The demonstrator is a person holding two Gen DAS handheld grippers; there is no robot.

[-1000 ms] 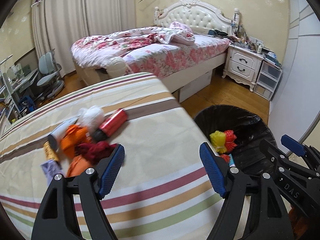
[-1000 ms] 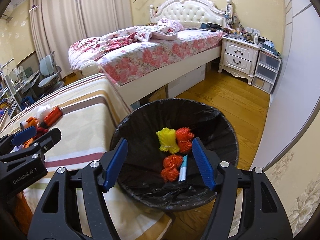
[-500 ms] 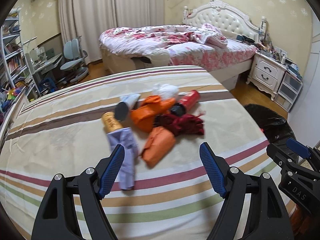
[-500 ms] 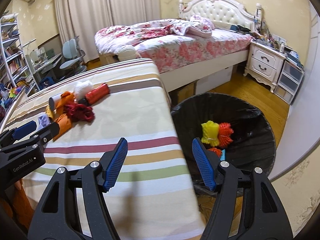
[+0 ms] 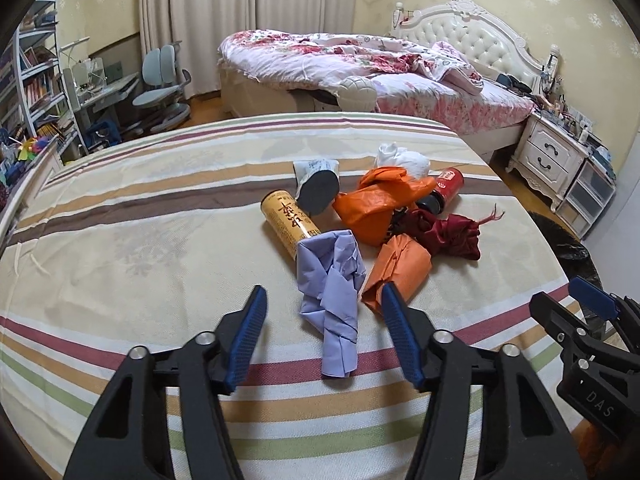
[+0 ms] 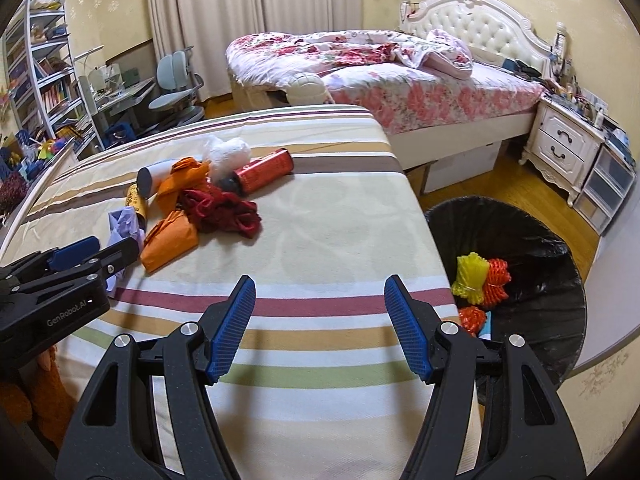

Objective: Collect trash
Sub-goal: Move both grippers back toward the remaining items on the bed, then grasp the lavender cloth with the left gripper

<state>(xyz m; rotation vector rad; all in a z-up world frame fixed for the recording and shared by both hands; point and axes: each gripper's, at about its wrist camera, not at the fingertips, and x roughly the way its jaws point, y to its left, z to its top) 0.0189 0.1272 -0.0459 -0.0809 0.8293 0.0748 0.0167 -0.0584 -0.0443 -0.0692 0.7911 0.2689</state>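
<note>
A pile of trash lies on the striped cloth (image 5: pixel 140 240): a crumpled lilac paper (image 5: pixel 332 280), an orange paper wad (image 5: pixel 400 268), an orange bag (image 5: pixel 380 200), a dark red rag (image 5: pixel 448 232), a yellow can (image 5: pixel 288 220) and a red can (image 5: pixel 446 188). My left gripper (image 5: pixel 324 300) hovers just before the lilac paper, jaws closing. The paper shows between the pads, which do not touch it. My right gripper (image 6: pixel 320 286) stands open over bare cloth, nothing between its fingers. To its right, the black-lined bin (image 6: pixel 520 240) holds yellow and orange net wads (image 6: pixel 472 272).
A white wad (image 5: pixel 404 160) and a white tube with a black end (image 5: pixel 316 184) lie at the pile's far side. Beyond the striped cloth stand a floral bed (image 6: pixel 400 76), a nightstand (image 6: pixel 564 148), and a desk with chairs (image 5: pixel 160 80). The cloth's right edge drops to the bin.
Both views have swung left from the bin to the trash pile. The left gripper has come close to the lilac paper and its jaws have narrowed. The right gripper's jaws keep their width.
</note>
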